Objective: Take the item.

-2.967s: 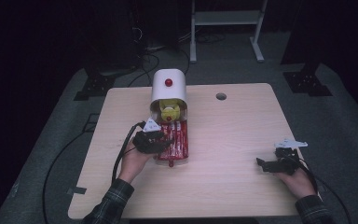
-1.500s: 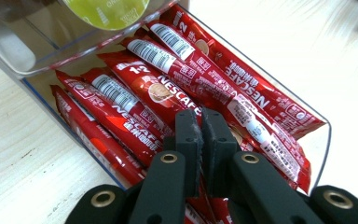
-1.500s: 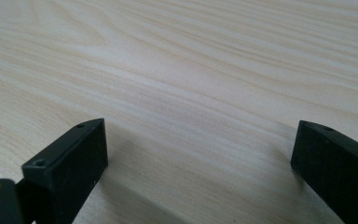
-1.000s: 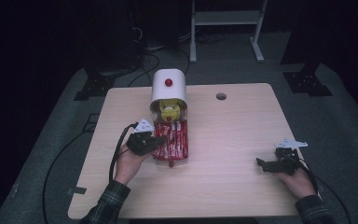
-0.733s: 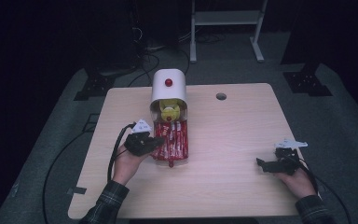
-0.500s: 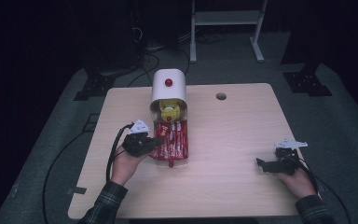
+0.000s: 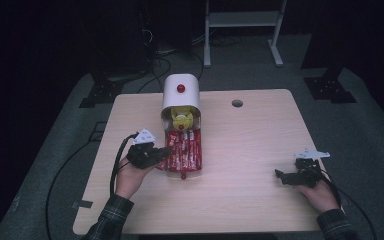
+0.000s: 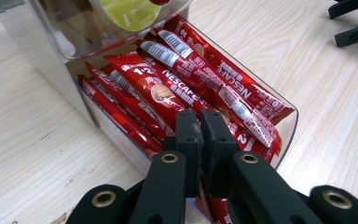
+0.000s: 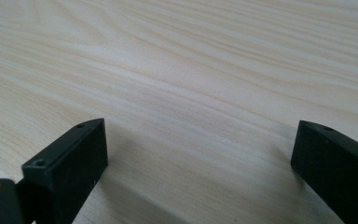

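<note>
Left gripper (image 8: 201, 122), jaws pressed together with nothing visibly between them, hovers over red sachets (image 8: 182, 88) in the clear tray (image 8: 290, 122) mid-table; right gripper (image 9: 200, 158), jaws wide, rests near the table's (image 7: 250, 140) right edge.

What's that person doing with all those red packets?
A person is picking coffee sticks from a clear tray under a white dispenser. The left gripper has its jaws shut, seemingly pinching one of the red coffee sticks at the tray's front. The right gripper rests open on the bare wooden table, holding nothing.
</note>
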`<state>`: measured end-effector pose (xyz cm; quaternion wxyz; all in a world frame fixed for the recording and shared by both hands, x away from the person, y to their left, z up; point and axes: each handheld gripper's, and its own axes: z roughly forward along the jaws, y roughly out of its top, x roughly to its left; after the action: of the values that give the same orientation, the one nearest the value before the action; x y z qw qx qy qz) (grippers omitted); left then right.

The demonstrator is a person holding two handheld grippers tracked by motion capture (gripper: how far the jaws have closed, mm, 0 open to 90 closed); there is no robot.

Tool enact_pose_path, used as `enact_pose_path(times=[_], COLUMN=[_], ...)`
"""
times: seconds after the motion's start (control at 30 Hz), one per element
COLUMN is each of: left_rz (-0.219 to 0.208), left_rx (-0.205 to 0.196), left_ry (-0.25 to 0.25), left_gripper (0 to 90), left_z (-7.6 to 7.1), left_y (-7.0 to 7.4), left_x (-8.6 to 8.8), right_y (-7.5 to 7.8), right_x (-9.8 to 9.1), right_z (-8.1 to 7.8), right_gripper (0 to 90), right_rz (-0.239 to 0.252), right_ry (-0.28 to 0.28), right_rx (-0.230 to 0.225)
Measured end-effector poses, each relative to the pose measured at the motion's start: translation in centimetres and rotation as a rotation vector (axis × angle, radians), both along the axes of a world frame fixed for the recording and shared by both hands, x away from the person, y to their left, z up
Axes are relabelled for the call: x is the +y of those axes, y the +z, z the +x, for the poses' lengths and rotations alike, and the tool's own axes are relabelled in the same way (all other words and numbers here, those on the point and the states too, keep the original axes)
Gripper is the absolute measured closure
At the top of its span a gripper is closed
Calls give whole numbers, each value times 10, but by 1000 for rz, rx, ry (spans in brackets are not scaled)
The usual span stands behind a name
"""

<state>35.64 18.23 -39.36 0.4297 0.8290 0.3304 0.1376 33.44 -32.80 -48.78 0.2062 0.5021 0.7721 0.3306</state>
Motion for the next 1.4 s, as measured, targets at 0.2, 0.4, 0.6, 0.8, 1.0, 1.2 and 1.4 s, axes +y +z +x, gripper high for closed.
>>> enact_pose_path(times=[0.2,0.4,0.6,0.8,1.0,1.2,1.4], left_rz=[-3,-6,-9,-10,-12,-14,-8], left_rx=[0,0,2,9,8,8,16], left_ry=[9,27,43,60,82,112,127], left_gripper=[868,868,868,867,867,868,868], left_z=[-1,-1,0,2,4,8,13], left_y=[1,2,2,0,0,-4,-11], left_x=[7,16,23,30,37,44,46], right_y=[0,0,0,0,0,0,0], right_x=[0,0,0,0,0,0,0], right_z=[0,0,0,0,0,0,0], right_gripper=[29,29,30,29,29,29,29], right_rz=[0,0,0,0,0,0,1], right_ry=[0,0,0,0,0,0,0], right_rx=[0,0,0,0,0,0,0])
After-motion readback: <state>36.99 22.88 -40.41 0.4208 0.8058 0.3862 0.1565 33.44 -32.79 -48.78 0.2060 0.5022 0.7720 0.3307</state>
